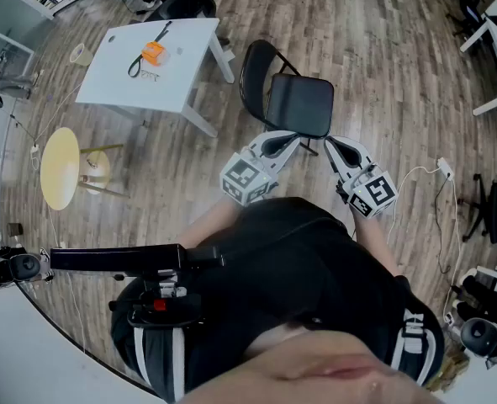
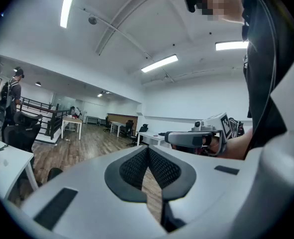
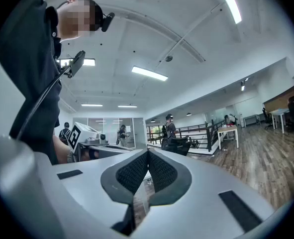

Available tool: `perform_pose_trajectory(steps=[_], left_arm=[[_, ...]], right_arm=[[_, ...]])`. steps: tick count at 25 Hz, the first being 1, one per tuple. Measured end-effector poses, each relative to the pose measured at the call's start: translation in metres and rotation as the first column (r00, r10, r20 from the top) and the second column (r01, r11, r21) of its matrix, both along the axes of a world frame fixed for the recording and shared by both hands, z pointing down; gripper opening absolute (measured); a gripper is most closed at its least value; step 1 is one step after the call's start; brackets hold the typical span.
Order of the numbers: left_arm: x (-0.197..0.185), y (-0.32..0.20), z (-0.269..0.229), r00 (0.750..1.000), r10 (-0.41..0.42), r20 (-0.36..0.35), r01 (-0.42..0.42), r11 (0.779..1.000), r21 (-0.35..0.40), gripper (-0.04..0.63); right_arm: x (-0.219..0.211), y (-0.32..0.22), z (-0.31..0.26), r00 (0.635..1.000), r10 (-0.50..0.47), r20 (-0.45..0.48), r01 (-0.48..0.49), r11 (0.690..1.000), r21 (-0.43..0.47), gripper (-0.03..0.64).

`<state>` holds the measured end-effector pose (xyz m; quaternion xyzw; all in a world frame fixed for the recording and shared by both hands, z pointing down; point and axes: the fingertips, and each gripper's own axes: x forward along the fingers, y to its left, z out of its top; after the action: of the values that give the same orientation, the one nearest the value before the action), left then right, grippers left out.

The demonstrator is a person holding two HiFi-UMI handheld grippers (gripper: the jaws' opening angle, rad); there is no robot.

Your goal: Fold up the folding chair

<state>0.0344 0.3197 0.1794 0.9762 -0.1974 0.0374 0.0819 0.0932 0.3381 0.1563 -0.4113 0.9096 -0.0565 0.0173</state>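
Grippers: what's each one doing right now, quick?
Left gripper: shut, holding nothing.
Right gripper: shut, holding nothing.

The head camera sits above the person and looks steeply down. The torso [image 1: 298, 268] fills the bottom edge. The left gripper [image 1: 292, 140] and right gripper [image 1: 332, 144] lie mid-frame, with the chair [image 1: 298, 103] just beyond them and the table [image 1: 122, 78] farther off at top left. Each gripper camera rides close behind its own closed jaws and faces roughly level across the room, with the floor [image 2: 87, 146] low and the ceiling [image 2: 137, 29] high. The left gripper view catches the right gripper at its right and the table's corner at its left edge. The right gripper view catches the left gripper's cube [image 3: 79, 131] at its left. All three views share the person's body and the floor.
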Motion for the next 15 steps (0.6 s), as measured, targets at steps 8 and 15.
perform_pose_trajectory(steps=[8, 15], left_arm=[[-0.009, 0.001, 0.001, 1.000, -0.022, 0.012, 0.022, 1.000, 0.004, 0.005], [-0.017, 0.012, 0.004, 1.000, -0.027, 0.014, 0.027, 1.000, -0.004, 0.005]], right_arm=[[-0.005, 0.000, 0.005, 1.000, -0.008, 0.015, 0.008, 1.000, -0.007, 0.009], [-0.021, 0.020, -0.004, 0.997, -0.065, 0.045, 0.063, 0.997, 0.048, 0.009]])
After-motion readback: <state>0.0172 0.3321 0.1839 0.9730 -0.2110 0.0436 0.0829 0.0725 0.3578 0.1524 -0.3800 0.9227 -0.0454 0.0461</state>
